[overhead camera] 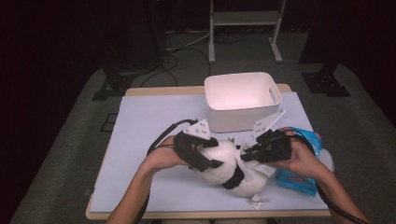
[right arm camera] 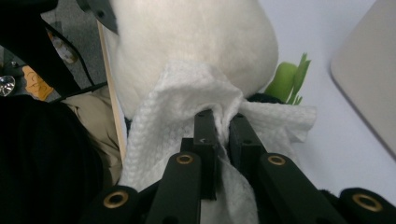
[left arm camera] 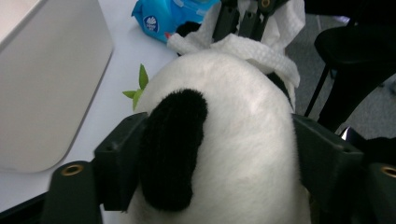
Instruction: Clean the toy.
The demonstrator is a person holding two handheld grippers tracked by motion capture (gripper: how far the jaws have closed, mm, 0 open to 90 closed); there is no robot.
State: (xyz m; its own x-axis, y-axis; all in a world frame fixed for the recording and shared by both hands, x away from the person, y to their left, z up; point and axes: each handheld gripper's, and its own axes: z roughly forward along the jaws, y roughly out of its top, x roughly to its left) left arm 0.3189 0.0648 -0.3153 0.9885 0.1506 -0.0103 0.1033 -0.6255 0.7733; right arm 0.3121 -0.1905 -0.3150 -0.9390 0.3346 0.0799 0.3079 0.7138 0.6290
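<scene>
Panda plush (overhead camera: 224, 165) on the bench (overhead camera: 140, 126), clamped by left gripper (overhead camera: 198, 158); right gripper (overhead camera: 250, 151) pinches wet wipe (right arm camera: 187, 93) against it, wiping underway; next, drag wipe across fur.

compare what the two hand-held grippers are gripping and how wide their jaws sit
The left hand-held gripper has jaws spread wide around the panda plush; the right hand-held gripper has jaws nearly shut, pinching a white wipe. Both work on the plush, where the wipe rests.

Fluffy plush panda (left arm camera: 233, 135), embossed paper wipe (right arm camera: 182, 102), smooth matt plastic bin (overhead camera: 243, 95)
</scene>
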